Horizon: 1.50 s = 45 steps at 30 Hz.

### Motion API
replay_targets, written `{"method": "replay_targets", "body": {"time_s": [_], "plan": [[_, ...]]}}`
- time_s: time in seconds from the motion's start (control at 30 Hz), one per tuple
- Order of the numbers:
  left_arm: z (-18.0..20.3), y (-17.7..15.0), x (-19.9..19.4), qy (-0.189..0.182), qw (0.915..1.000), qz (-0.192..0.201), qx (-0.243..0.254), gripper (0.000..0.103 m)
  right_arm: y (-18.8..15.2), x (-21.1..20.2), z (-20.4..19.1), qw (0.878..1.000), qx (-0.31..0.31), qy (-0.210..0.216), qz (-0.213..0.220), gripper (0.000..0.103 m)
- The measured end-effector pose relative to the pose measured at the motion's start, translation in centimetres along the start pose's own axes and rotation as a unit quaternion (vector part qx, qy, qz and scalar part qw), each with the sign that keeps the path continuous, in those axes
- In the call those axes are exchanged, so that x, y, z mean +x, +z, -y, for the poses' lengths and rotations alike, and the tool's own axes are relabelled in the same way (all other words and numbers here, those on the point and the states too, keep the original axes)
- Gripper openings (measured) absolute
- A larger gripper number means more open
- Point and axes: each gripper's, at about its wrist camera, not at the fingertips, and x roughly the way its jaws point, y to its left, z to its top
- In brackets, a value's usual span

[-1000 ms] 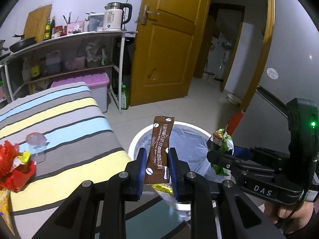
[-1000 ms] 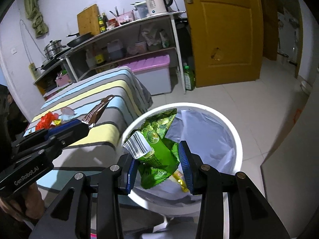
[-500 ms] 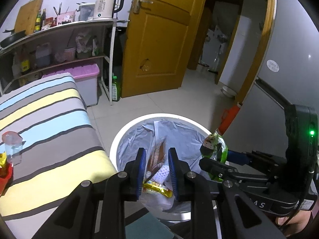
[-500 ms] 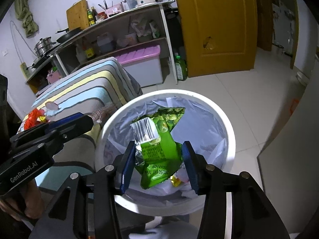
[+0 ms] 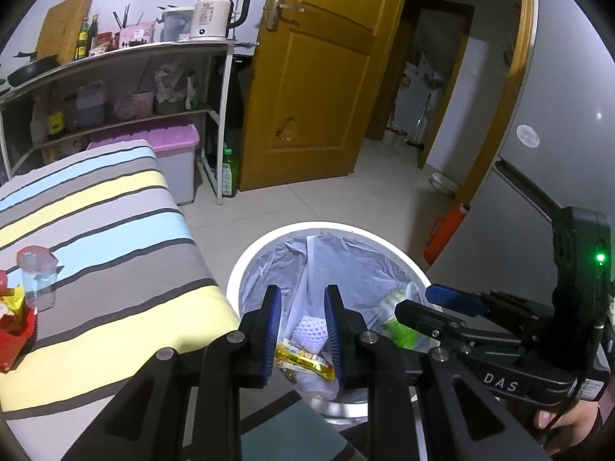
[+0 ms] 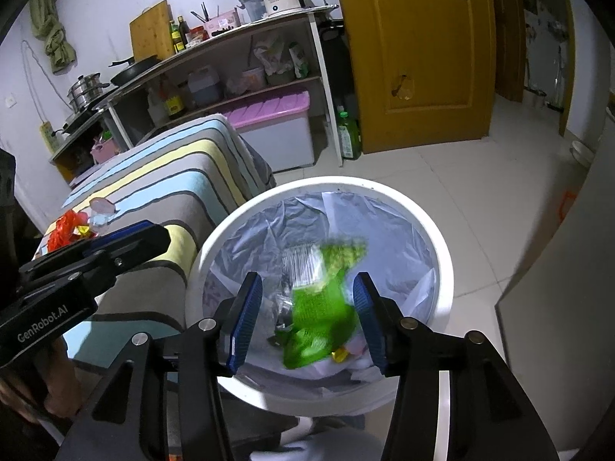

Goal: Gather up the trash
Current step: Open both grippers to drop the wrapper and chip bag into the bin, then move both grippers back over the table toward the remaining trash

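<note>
Dim, cool indoor light, strong fisheye bending with dark corners; the green wrapper point(image 6: 321, 307) is smeared by motion blur.

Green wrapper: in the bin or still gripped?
Released: green wrapper is blurred, falling into the bin, clear of the right gripper fingers.

One white trash bin point(image 5: 246, 269) with one grey liner bag point(image 6: 269, 226); inside it, one green wrapper point(image 6: 323, 307), one yellow wrapper point(image 5: 303, 359) and one white foam net point(image 5: 309, 328). Beside the bin, one striped table point(image 5: 96, 238) bearing one clear cup point(image 5: 36, 272) and one red wrapper point(image 5: 15, 330). Two grippers point(image 5: 300, 330) point(image 6: 307, 317) above the bin.
</note>
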Motion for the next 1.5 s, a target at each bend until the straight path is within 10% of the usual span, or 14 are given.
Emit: {"method": "replay_targets", "body": {"time_s": [0.8, 1.5], "plan": [[-4.0, -3.4, -10.8, 0.053, 0.9958, 0.064, -0.038, 0.023, -0.3, -5.2, -8.3, 0.995, -0.069, 0.062, 0.048, 0.051], [-13.2, -8.7, -18.8, 0.17, 0.9754, 0.091, -0.107, 0.023, -3.1, -2.7, -19.4, 0.977, -0.149, 0.154, 0.002, 0.051]]}}
